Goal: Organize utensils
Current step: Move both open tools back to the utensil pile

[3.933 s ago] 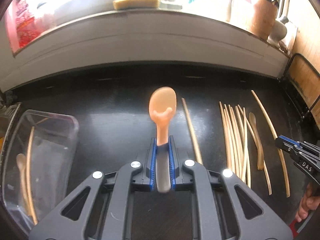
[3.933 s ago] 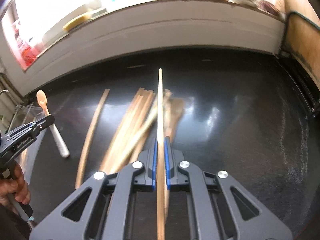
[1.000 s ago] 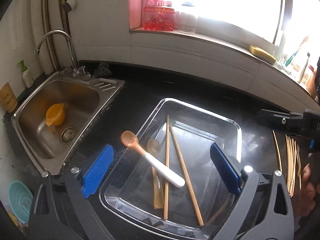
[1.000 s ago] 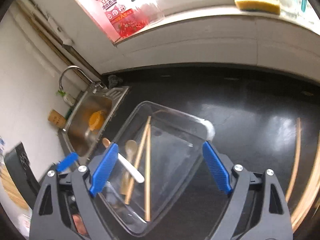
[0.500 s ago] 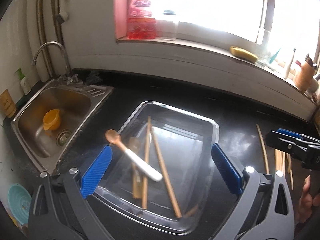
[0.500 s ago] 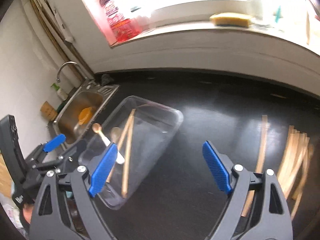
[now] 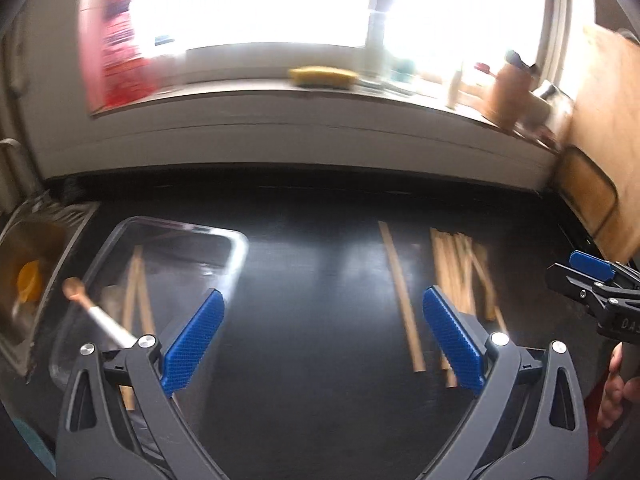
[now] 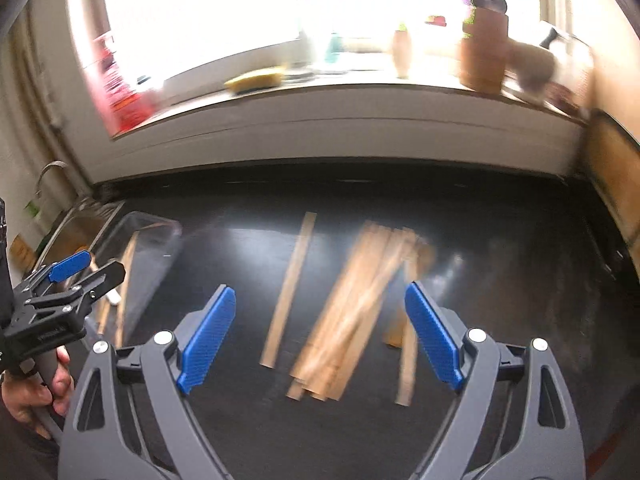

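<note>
A clear plastic tray (image 7: 236, 256) sits on the black counter at the left. It holds a pink spoon with a white handle (image 7: 102, 320) and wooden chopsticks (image 7: 138, 292). A single chopstick (image 7: 400, 300) and a pile of wooden chopsticks (image 7: 460, 272) lie to the right. My left gripper (image 7: 322, 338) is open and empty above the counter between tray and pile. My right gripper (image 8: 320, 340) is open and empty over the chopstick pile (image 8: 360, 308), with the lone chopstick (image 8: 290, 288) to its left. The tray (image 8: 168, 236) shows at the left of that view.
A steel sink (image 7: 24, 276) with an orange cup lies left of the tray. The windowsill holds a yellow sponge (image 7: 324, 76), a red bottle (image 7: 120, 40) and a brown jar (image 8: 482, 52). A wooden board (image 7: 608, 152) leans at the right wall.
Both grippers have swung right, away from the tray and toward the chopstick pile. Both stay open and empty. The spoon and chopsticks remain in the tray.
</note>
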The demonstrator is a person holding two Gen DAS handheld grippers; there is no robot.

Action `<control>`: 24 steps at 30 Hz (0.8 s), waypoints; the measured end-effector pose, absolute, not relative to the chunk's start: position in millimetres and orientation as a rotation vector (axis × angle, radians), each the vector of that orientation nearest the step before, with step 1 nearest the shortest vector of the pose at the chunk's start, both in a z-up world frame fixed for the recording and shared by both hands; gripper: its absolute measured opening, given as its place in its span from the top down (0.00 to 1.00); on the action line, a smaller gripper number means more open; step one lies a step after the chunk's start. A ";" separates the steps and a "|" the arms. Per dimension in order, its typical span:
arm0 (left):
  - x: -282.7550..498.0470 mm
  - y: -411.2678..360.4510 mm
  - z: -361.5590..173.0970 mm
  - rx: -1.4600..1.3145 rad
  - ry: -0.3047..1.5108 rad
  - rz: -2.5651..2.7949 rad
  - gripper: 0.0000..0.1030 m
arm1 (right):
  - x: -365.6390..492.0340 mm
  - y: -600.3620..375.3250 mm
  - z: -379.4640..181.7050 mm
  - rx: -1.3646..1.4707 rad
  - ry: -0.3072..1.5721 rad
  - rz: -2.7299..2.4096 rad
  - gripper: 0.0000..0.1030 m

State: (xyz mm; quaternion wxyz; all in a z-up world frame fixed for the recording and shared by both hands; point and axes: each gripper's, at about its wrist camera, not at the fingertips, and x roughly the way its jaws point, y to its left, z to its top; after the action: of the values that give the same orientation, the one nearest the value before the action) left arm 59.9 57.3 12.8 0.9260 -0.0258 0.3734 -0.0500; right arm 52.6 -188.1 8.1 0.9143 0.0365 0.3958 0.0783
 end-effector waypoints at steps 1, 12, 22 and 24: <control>61.4 44.1 10.9 -0.042 0.770 -0.123 0.06 | 50.2 -200.0 6.3 0.083 0.817 0.139 0.18; 74.7 -6.3 -0.6 0.006 0.806 -0.190 0.06 | 45.7 -237.6 -7.0 0.098 0.831 0.078 0.19; 99.7 -12.7 -27.8 0.028 0.843 -0.185 0.06 | 70.9 -244.5 -33.3 0.112 0.889 0.053 0.31; 106.5 -13.6 -35.8 0.027 0.853 -0.188 0.06 | 80.3 -246.3 -45.1 0.124 0.909 0.039 0.36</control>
State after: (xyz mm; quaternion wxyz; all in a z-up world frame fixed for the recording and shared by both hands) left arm 106.5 -13.6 -35.8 0.9061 0.0129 0.4129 -0.0911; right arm 80.3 -246.3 -45.1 0.8964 0.0597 0.4389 0.0190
